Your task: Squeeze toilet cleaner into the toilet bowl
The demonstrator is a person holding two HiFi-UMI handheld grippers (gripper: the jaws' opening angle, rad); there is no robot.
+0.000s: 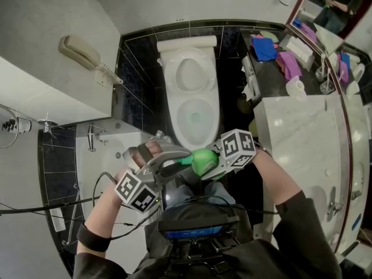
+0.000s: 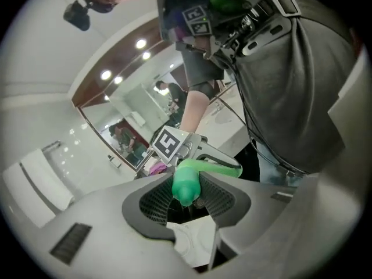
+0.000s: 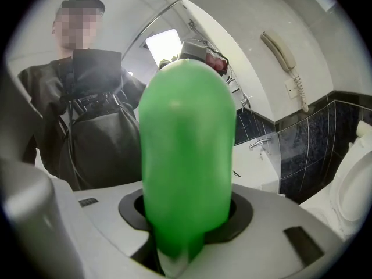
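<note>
Closest to the head camera, just ahead of the chest pack, I have both forearms bent inward so the two grippers meet nose to nose. On my left, the forearm (image 1: 104, 214) comes up from the lower corner with a black wristband (image 1: 93, 238) on it, and the hand (image 1: 144, 154) wraps the handle. The left gripper (image 2: 187, 205) is rolled so that its marker cube (image 1: 137, 192) hangs low and toward me. Its jaws are closed on the narrow cap end of the toilet cleaner bottle (image 1: 202, 160), with the ribbed pads (image 2: 154, 199) pressing it from both sides.

On my right, the other forearm (image 1: 272, 173) reaches in from the counter side. The right gripper (image 3: 186, 243) points across at the left one, its jaws clamped around the bottle's green body, which fills that gripper's view.

I see the bottle lying roughly level in the air, carried between the two grippers. From the head view it sits just on my side of the near rim of the toilet bowl (image 1: 175, 121). Beyond that, the lid stands open toward the tank (image 1: 187, 42).

Off to the right runs the marble counter (image 1: 302, 132). Farther along, a blue cloth (image 1: 264, 48) and a purple cloth (image 1: 289, 63) lie on a darker stretch. High on the left wall hangs a phone handset (image 1: 81, 51).
</note>
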